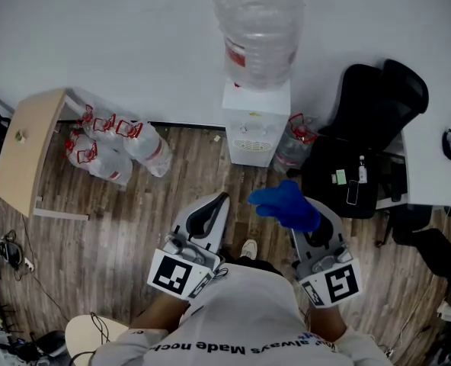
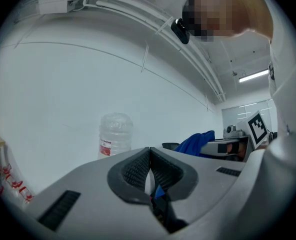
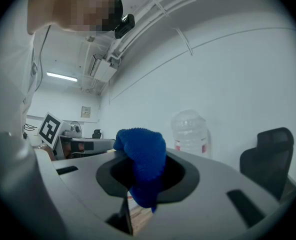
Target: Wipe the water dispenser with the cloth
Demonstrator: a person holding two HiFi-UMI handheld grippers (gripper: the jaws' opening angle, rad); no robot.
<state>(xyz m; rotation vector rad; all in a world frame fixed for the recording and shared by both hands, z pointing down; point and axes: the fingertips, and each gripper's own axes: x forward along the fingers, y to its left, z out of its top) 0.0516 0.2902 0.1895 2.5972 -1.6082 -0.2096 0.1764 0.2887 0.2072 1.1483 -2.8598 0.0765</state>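
Approach step: blue fluffy cloth [image 1: 286, 204] pinched in the right gripper [image 1: 300, 218], wiping not begun.
The left gripper [image 1: 222, 198] is closed, empty. The white bottle-topped water dispenser [image 1: 254, 124] stands ahead against the wall [image 1: 96, 36], well apart; next, bring the cloth to it.

Your right gripper [image 3: 138, 183] has its jaws clamped on the blue cloth [image 3: 144, 159], which bunches up above them. Beyond it, the clear water bottle [image 3: 190, 131] stands against the white wall [image 3: 228, 74], with a black chair [image 3: 267, 160] to its right
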